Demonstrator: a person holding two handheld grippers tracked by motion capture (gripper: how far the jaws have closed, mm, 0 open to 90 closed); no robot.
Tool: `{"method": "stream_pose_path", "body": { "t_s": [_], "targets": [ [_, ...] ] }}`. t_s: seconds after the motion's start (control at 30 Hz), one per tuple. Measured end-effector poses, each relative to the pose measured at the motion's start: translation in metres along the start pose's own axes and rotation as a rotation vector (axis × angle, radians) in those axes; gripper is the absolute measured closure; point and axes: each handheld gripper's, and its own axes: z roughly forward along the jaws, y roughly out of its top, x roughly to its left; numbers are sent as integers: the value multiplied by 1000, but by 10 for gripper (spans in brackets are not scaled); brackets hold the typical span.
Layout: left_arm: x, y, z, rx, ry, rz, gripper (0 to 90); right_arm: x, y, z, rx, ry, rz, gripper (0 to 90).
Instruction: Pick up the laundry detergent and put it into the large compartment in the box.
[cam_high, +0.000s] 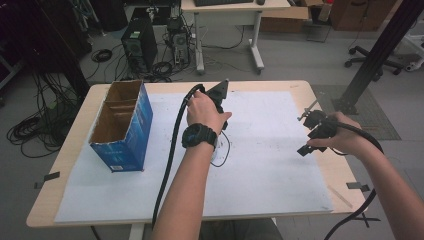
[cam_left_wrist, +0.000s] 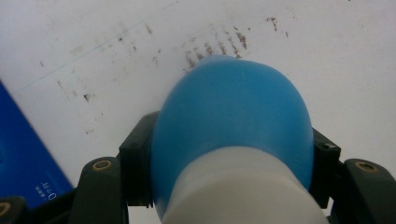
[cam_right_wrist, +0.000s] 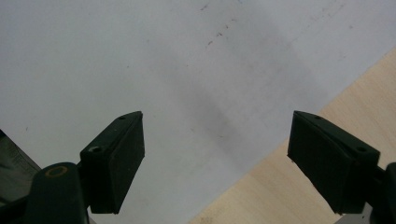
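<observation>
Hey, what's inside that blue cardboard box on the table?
The blue box lies open with brown cardboard dividers splitting it into compartments. The parts I can see look empty, but its near wall hides the bottom of the closest compartment.

One wooden table (cam_high: 320, 165) carries one large white paper sheet (cam_high: 260, 165). One blue cardboard box (cam_high: 131, 131) stands on the sheet, open at the top, with two compartments visible inside. Two black grippers are present, one in each of the person's two hands: one left gripper (cam_left_wrist: 229, 186) and one right gripper (cam_right_wrist: 215, 158). One blue and white bulb-shaped object (cam_left_wrist: 233, 135) sits between the left gripper's two jaws. One black wristwatch (cam_high: 199, 135) is on the left wrist. Two dark tape strips (cam_high: 46, 179) mark the table's edges.
</observation>
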Motion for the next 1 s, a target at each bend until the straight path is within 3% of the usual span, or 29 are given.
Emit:
{"method": "stream_pose_path", "body": {
  "t_s": [0.43,1.0],
  "targets": [
    [6,-2,-7,23,-7,-3,372,-1,0,-3,0,-2,-1,190],
    [18,-8,-34,31,-22,-12,373,3,7,-9,-4,-3,-8,190]
  ]
}}
